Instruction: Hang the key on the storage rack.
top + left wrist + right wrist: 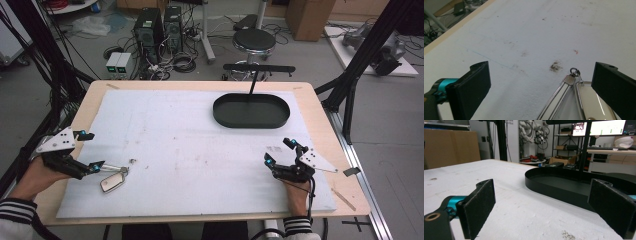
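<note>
The left tool (92, 150) stands wide, holding nothing, its two jaws set either side of the near end of a small chrome-framed mirror (113, 182). In the left gripper view the mirror (584, 102) lies flat between the pads, closer to the right-hand jaw and apparently not yet touched by either; the wide spread looks chosen to straddle the frame before closing. A thin folding arm (559, 96) runs from a ring (574, 72) at the mirror's tip, so a grip on the frame rather than on that loose arm seems the point of this approach.

The right tool (282, 150) is also wide and empty, resting low on the worktop (200, 145) with the hand behind it, well apart from the mirror. It faces the black oval tray (554, 185), which sits at the far right of the worktop, probably the place meant for the mirror.

Count: two tools, one mirror, one tray (251, 111), which looks empty. A white mat covers the worktop.
</note>
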Demonstrator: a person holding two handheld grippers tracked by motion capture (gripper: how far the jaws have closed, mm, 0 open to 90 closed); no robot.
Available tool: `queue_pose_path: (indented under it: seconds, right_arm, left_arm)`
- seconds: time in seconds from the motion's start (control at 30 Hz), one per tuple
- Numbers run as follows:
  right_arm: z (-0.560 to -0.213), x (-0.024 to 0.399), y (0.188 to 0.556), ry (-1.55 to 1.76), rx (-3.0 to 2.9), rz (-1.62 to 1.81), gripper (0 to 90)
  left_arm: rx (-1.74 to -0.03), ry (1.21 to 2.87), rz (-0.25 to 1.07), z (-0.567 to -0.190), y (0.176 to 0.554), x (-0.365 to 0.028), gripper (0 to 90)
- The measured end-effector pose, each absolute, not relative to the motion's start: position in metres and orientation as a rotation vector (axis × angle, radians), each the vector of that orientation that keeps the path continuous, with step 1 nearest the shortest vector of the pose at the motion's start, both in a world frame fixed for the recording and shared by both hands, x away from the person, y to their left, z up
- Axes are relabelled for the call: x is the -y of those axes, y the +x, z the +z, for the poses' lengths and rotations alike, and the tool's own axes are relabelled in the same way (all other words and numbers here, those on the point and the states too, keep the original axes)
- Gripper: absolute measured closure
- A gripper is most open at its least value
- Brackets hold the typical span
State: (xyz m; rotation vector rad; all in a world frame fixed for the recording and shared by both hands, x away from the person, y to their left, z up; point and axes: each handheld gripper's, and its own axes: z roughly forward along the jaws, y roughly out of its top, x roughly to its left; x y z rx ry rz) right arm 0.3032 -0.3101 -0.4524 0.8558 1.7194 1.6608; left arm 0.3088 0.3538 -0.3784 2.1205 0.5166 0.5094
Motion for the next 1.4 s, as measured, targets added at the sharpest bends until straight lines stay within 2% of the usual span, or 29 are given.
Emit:
queue_pose_path:
  seconds: [0.13,0.33,0.43,0.67,0.73,1.03,1.4]
  right_arm:
    - [-0.452,0.31,0.303,0.856,-1.72,1.659,6.7]
    - [-0.452,0.31,0.303,0.856,-1.721,1.659,6.7]
    - [-0.452,0.31,0.303,0.855,-1.721,1.658,6.7]
    - [-0.452,0.31,0.303,0.852,-1.717,1.657,6.7]
    - [-0.452,0.31,0.303,0.851,-1.718,1.656,6.7]
    - [-0.452,0.31,0.303,0.851,-1.716,1.655,6.7]
    - [-0.452,0.31,0.303,0.851,-1.716,1.654,6.7]
  left_arm:
    - [-0.489,2.144,0.464,-0.377,0.315,-0.358,2.9]
    - [-0.405,2.307,0.359,-0.381,0.324,-0.357,2.9]
    - [-0.366,2.347,0.327,-0.383,0.327,-0.358,9.5]
    - [-0.32,2.43,0.288,-0.389,0.332,-0.359,12.0]
    - [-0.294,2.512,0.281,-0.391,0.335,-0.358,13.3]
    - [-0.243,2.555,0.284,-0.397,0.34,-0.353,17.0]
    - [-0.212,2.6,0.246,-0.401,0.342,-0.351,29.2]
